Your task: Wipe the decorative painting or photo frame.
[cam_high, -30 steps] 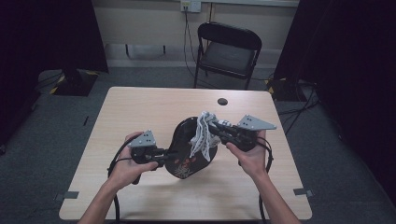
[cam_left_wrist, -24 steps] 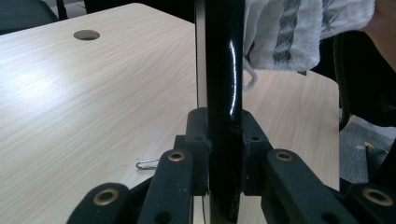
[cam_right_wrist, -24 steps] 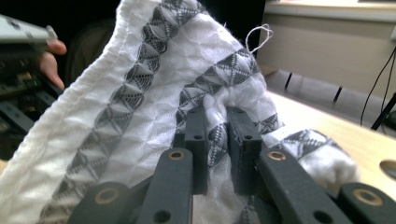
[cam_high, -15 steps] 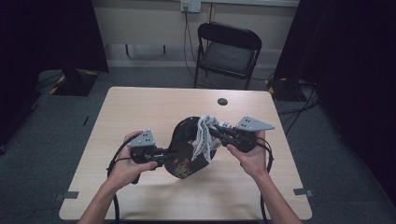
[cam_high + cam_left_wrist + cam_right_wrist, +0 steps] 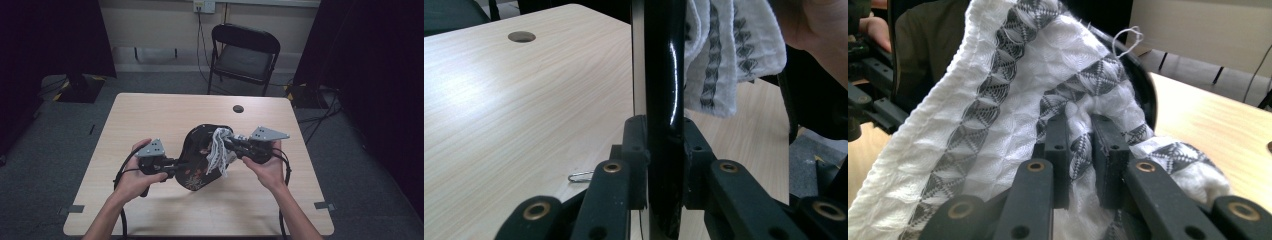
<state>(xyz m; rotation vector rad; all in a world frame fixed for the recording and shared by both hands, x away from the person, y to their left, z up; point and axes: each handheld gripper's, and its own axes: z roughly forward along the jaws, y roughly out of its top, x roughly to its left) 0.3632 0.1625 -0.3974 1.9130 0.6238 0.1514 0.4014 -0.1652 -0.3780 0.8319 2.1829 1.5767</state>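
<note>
The left tool (image 5: 176,166) is clamped on the near-left rim of a black plate (image 5: 200,150), which is held tilted on edge above the middle of the counter (image 5: 150,115). The plate's face carries a floral pattern in reds and whites. In the left gripper view the plate's glossy black rim (image 5: 664,100) rises straight up between the two pads, which press on it from both sides.

The right tool (image 5: 231,145) is closed on a white cloth (image 5: 217,152) with rows of grey triangle figures (a waffle-textured dishcloth, by the look of it). In the right gripper view a fold of the cloth (image 5: 1013,125) is pinched between the pads, and the rest drapes over the jaws and spreads against the plate (image 5: 1143,90), whose dark rim curves behind it. In the high view the cloth lies against the plate's upper right part and hangs down over its face.

The person's left hand (image 5: 135,177) grips the left tool from the near left, and the right hand (image 5: 267,167) holds the right tool from the near right, its grey three-cornered plate pointing right.

A small paper clip (image 5: 580,176) lies on the counter near the left tool. A round dark cable hole (image 5: 238,108) sits toward the counter's far edge. Beyond the far edge stands a black folding chair (image 5: 245,55).
</note>
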